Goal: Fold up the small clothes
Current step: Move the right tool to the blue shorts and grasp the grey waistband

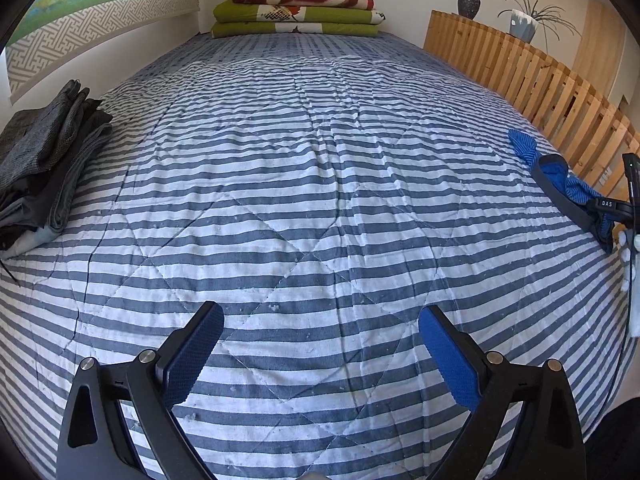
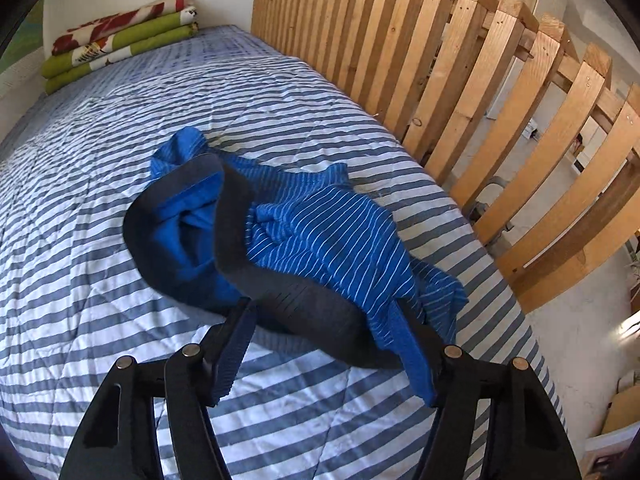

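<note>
A crumpled pair of blue pinstriped underwear (image 2: 320, 236) with a dark grey waistband lies on the striped quilt (image 2: 100, 184) near the wooden rail. My right gripper (image 2: 323, 307) is open, its fingers wide apart on either side of the near waistband edge, not closed on it. In the left wrist view the same underwear (image 1: 560, 176) sits far to the right, with the right gripper (image 1: 630, 200) at the frame edge beside it. My left gripper (image 1: 320, 320) hangs open over bare quilt (image 1: 304, 184), holding nothing.
A pile of folded dark grey clothes (image 1: 44, 152) rests at the quilt's left side. Folded green and red blankets (image 1: 298, 12) are stacked at the far end. A wooden slat rail (image 2: 480, 92) runs along the right edge of the bed.
</note>
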`<state>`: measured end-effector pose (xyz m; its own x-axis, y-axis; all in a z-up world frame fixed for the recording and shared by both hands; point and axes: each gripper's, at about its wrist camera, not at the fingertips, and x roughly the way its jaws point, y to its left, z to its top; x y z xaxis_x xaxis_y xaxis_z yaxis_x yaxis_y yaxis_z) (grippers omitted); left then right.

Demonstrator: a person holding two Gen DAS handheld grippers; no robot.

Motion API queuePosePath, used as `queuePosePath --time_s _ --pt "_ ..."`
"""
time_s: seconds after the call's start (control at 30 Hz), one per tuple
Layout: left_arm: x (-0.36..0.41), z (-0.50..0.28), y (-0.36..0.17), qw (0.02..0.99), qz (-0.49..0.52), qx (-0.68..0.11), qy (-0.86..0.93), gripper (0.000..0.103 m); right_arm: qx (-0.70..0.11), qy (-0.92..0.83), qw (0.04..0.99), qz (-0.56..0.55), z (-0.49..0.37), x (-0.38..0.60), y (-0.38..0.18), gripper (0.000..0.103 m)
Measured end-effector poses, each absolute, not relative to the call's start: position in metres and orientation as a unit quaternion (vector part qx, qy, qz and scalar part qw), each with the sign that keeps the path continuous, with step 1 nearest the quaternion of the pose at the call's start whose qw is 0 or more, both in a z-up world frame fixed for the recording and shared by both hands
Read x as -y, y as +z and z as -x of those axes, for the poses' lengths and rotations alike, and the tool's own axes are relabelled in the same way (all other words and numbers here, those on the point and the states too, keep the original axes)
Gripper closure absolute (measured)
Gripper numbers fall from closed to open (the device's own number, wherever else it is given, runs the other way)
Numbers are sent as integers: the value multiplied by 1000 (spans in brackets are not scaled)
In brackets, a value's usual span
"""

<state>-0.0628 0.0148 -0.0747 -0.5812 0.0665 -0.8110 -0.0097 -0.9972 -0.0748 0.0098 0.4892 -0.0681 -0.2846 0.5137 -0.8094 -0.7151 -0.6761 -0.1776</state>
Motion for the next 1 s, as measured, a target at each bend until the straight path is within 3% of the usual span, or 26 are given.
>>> queuePosePath --time_s 0.2,0.27,0.33,0.43,0.73,1.0 --pt "-7 61 -68 21 450 39 892 4 -88 782 392 477 14 -498 -78 39" --pt "-6 60 -67 21 450 40 892 4 -97 779 387 484 18 -502 -80 54" --pt "-4 59 -66 21 449 41 892 4 -114 770 379 500 20 -506 -85 83" --pt "0 56 -64 20 447 42 893 4 -133 771 375 498 16 -511 -84 90" --pt "7 51 -60 19 442 47 896 4 -206 791 342 463 -7 -508 -65 96" --pt "14 44 -51 17 428 56 902 4 -196 839 264 434 -8 -444 -14 96"
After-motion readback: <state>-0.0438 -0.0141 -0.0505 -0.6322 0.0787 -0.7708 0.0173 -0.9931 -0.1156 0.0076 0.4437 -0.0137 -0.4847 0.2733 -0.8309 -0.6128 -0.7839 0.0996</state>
